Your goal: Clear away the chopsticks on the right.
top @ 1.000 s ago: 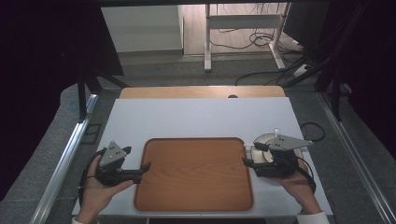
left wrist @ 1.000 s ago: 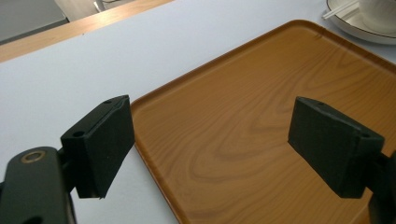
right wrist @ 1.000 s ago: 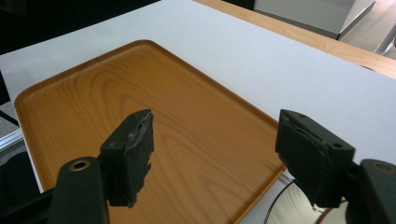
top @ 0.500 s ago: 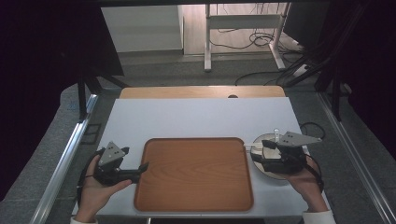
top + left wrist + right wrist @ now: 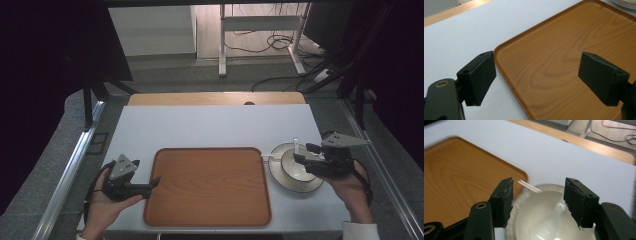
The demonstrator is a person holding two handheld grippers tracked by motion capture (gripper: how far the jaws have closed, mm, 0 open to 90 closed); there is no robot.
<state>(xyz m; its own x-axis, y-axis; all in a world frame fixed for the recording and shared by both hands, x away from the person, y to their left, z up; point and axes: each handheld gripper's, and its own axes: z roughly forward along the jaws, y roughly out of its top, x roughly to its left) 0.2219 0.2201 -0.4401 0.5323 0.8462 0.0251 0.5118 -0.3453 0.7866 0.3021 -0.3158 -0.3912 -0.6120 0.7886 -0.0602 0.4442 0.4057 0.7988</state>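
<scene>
A brown wood-grain tray [image 5: 207, 187] lies at the table's front middle. Just right of it a white bowl [image 5: 294, 166] sits on a pale plate [image 5: 300, 184], with a thin white utensil [image 5: 270, 156] resting on the plate's left rim. My right gripper [image 5: 304, 153] hovers over the bowl. In the right gripper view its jaws [image 5: 537, 200] stand apart above the bowl [image 5: 544, 220]; they have just been closing, and nothing is pressed between the pads. My left gripper [image 5: 152, 184] is open, its jaws [image 5: 536, 80] straddling the tray's [image 5: 564, 57] left rim.
The white tabletop [image 5: 210, 127] stretches behind the tray, with a wooden strip [image 5: 215, 98] along its far edge. Metal rails run down both sides of the table. Cables and a stand sit on the floor beyond.
My right gripper has moved right, off the tray's right edge and over the bowl and plate, and its jaws stand narrower. The left gripper has stayed put.
</scene>
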